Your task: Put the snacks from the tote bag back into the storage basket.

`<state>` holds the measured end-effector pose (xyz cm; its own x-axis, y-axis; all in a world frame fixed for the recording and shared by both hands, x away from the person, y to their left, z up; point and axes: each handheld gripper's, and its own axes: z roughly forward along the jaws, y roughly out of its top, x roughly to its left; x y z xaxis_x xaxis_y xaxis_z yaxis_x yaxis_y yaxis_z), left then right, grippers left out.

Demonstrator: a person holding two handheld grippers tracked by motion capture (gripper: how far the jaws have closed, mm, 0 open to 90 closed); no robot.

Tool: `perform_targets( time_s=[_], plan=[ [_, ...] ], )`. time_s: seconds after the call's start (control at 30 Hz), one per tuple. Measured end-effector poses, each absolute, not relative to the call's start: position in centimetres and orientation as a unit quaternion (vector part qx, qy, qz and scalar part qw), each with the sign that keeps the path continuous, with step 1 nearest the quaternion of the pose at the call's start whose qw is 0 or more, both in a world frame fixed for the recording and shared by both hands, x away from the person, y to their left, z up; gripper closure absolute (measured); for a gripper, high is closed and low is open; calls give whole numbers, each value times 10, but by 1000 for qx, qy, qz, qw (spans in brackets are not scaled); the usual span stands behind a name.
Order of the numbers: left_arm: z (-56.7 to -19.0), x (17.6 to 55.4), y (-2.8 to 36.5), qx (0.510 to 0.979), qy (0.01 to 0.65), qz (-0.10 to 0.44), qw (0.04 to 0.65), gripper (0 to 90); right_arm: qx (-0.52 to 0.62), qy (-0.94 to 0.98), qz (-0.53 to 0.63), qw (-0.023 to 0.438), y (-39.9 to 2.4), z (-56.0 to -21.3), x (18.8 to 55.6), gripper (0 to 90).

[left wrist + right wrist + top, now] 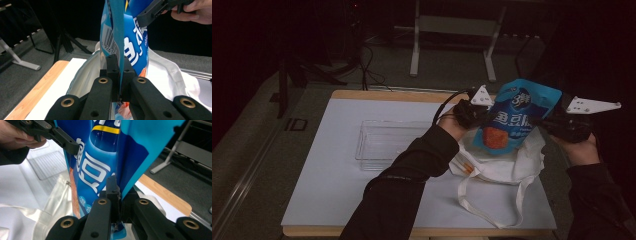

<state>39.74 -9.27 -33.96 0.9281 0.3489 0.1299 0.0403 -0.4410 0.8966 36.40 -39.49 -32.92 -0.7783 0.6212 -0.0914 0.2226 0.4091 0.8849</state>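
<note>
Both grippers hold a blue snack bag (517, 117) in the air above a white tote (507, 165) that lies on the counter (337, 190). The left gripper (472, 112) clamps the bag's left edge; in the left gripper view its jaws are clenched on a thin fold of the bag (120, 37), with the tote's open mouth (85, 72) just below. The right gripper (562, 122) clamps the bag's right edge; in the right gripper view its jaws pinch the bag's side seam (130, 170). The bag hangs upright between the two hands, its lower end at the tote's opening. A clear tray (384, 142) sits on the counter left of the tote, apart from it. The tote's straps (482, 205) trail toward the counter's near edge.
</note>
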Motion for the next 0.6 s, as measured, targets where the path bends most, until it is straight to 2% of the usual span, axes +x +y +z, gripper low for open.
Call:
perform_targets(
  time_s=[0.6],
  plan=[
    [-303, 377, -43, 826, 116, 171, 525, 900, 207, 815, 503, 202, -355, -292, 358, 885]
  ],
)
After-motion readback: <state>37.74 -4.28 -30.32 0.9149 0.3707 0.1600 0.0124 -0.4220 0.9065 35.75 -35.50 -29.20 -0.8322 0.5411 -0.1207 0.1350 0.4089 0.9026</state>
